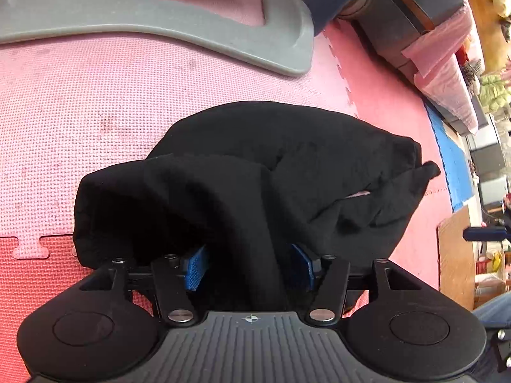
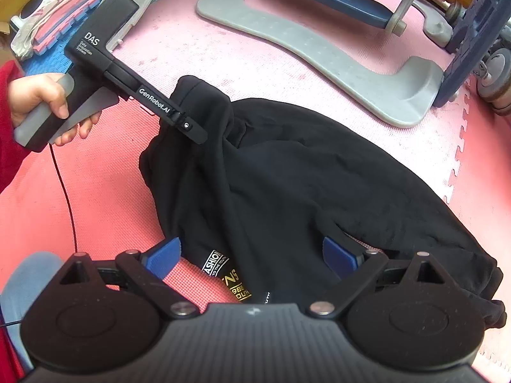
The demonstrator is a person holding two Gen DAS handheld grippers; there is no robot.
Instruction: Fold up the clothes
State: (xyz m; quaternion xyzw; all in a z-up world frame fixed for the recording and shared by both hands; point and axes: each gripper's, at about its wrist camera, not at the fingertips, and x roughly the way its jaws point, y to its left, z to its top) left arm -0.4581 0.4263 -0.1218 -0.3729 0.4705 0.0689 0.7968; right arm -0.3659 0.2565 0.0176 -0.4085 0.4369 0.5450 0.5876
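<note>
The left gripper (image 1: 249,265) points steeply down at the floor mat, its jaws standing apart. The blue pads (image 1: 196,266) show a clear gap on both sides of a hanging fold of the black garment (image 1: 287,159); the fold runs down between the fingers, but neither pad presses on it. Cloth is draped over the fingertips, so their ends are hidden in this view. In the right wrist view the same tool (image 2: 191,127) is seen from the side, with a hand (image 2: 41,105) wrapped around its grey handle and a thin cable hanging below.

The right gripper (image 2: 252,255) also points down, its jaws spread wide. Its blue pads (image 2: 166,255) stand on either side of the garment's lower edge without touching it. A printed label (image 2: 228,276) with gold lettering lies between the fingers.

The black garment (image 2: 303,175) lies bunched on the pink foam mat (image 1: 95,111), raised into a peak where it meets the left gripper and spreading flat toward the right. The mat is built of interlocking tiles, with a darker red tile (image 1: 32,271) nearest the left camera.

Beyond the garment, a grey curved base (image 2: 319,48) rests on the mat. A wheel (image 2: 498,67) stands just beside its far end.
</note>
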